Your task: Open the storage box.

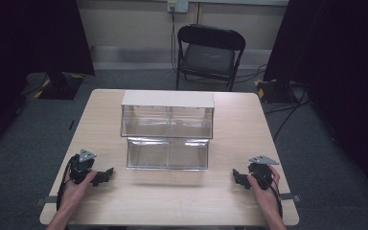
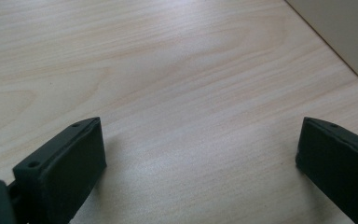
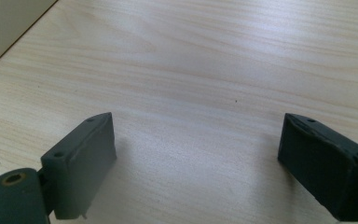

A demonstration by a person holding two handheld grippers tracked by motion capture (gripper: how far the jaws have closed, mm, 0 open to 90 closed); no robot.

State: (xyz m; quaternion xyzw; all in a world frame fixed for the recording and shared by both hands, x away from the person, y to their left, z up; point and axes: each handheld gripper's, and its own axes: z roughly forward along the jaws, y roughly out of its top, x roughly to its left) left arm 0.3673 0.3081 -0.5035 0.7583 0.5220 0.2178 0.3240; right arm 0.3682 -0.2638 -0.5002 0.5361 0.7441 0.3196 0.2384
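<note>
A grey carpeted floor [image 1: 9, 143] was seen in the high view, with dark curtains [image 1: 28, 33] at both sides and a black folding chair [image 1: 210, 52] against the far wall. A light wooden table [image 1: 172, 201] was placed in the middle. A clear two-tier container [image 1: 167, 129] with a white top was set on the table's centre, its lower tier stepped out toward the person. The left gripper [image 1: 106, 173] was held in the left hand [image 1: 79, 184] near the table's front left, just off the container's lower left corner but apart from it. The right gripper [image 1: 236, 175] was held in the right hand [image 1: 263, 188] at the front right, likewise apart from the container. Both were pointed inward toward each other. A grey three-cornered plate was carried on top of each.

In the left gripper view, bare wood grain of the table [image 2: 177, 70] was shown. The left gripper [image 2: 200, 158] was seen with its jaws spread wide, nothing between them, low over the surface. A pale edge of the container [image 2: 349, 28] was caught at the upper right corner, well clear of the jaws.

In the right gripper view, the same table [image 3: 214, 60] was shown. The right gripper [image 3: 198, 156] was also spread wide and empty, low over the wood. A pale edge of the container [image 3: 4, 28] was caught at the upper left, well away from the jaws.
</note>
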